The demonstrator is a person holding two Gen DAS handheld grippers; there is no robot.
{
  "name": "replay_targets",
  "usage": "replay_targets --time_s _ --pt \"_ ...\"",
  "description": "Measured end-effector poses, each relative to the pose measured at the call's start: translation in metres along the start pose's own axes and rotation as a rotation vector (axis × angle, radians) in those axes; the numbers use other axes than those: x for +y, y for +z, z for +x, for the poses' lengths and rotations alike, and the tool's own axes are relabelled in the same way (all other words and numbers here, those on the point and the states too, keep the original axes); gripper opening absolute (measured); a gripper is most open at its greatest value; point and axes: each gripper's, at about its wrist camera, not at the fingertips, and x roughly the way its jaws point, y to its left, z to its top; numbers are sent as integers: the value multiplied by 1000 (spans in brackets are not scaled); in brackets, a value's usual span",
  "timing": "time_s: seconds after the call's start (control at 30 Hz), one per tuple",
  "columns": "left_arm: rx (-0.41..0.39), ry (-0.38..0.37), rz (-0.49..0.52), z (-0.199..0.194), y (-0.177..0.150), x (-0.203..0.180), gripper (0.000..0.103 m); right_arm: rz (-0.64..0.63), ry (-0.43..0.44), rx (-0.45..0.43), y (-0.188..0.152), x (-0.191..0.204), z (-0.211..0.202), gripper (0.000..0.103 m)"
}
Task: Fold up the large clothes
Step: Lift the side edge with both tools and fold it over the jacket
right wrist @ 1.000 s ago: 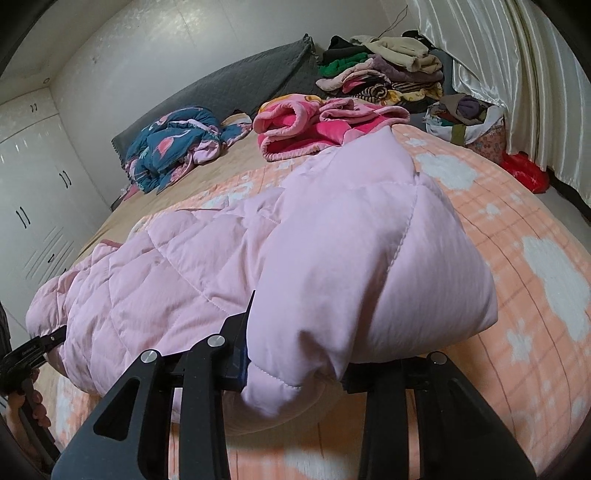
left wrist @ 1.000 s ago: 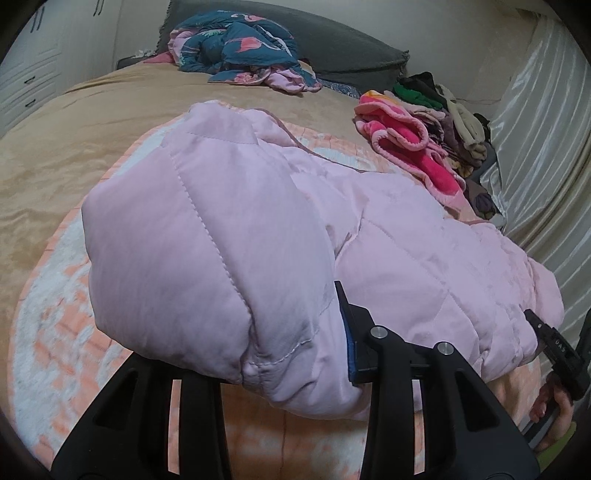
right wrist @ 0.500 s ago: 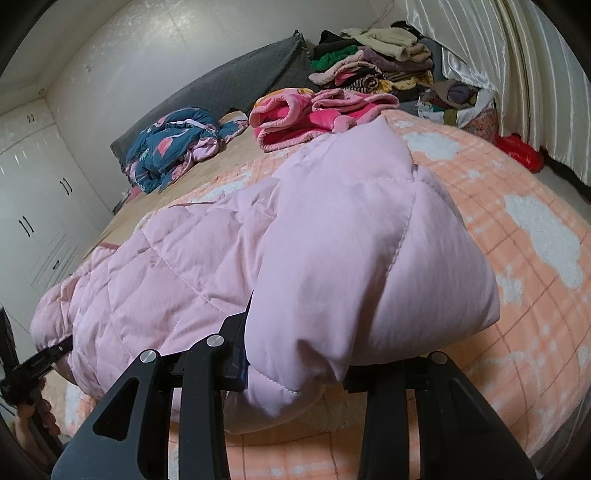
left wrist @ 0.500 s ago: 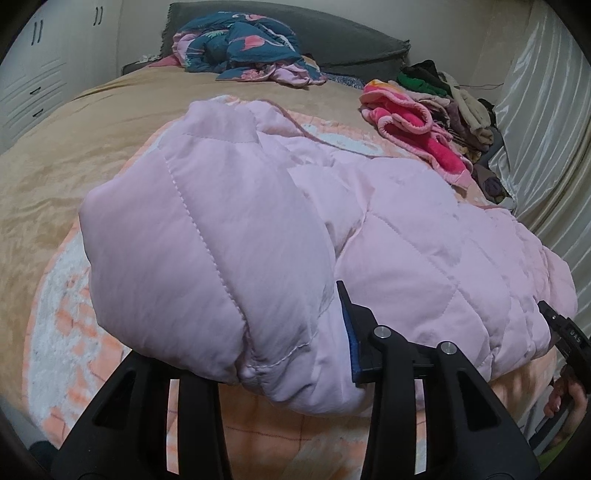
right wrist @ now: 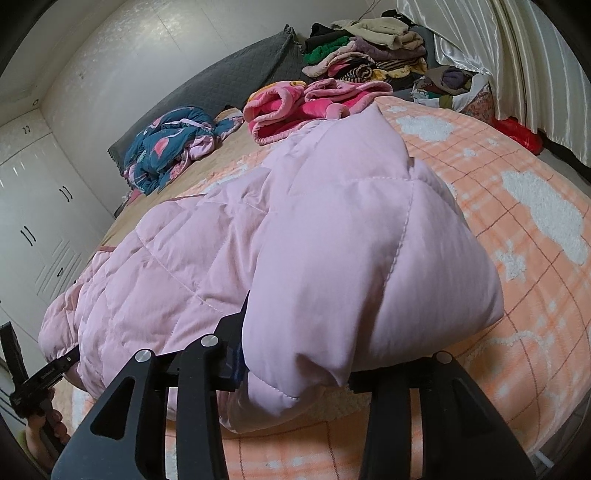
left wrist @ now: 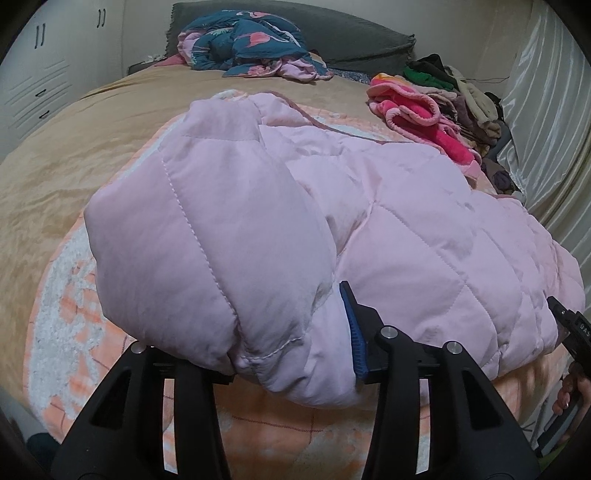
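A pale pink quilted puffer jacket (left wrist: 388, 229) lies across the orange-and-white blanket (left wrist: 66, 332) on the bed. It also fills the right wrist view (right wrist: 229, 258). My left gripper (left wrist: 291, 354) is shut on the jacket's left end, which bulges over the jaws and hides the fingertips. My right gripper (right wrist: 295, 376) is shut on the jacket's right end in the same way. Each gripper shows at the far edge of the other's view, hand-held.
A pink fleece garment (left wrist: 417, 114) and a pile of folded clothes (right wrist: 369, 48) lie at the far right of the bed. A blue patterned garment (left wrist: 247, 44) lies by the grey headboard (left wrist: 351, 33). White wardrobes (right wrist: 33, 229) stand left, curtains (right wrist: 509, 62) right.
Both grippers have pulled back toward the foot of the bed with the jacket ends still held. The jacket has slid with them and more of the blanket's near edge shows.
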Motion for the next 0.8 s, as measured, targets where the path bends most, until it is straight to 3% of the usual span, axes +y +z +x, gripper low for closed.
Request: replay_targets --time_s 0.37,0.8 --pt "24 -11 -59 11 0 7 44 -17 -56 41 11 4 19 45" --pt "30 -7 -76 10 0 10 45 14 -92 77 15 7 25 49"
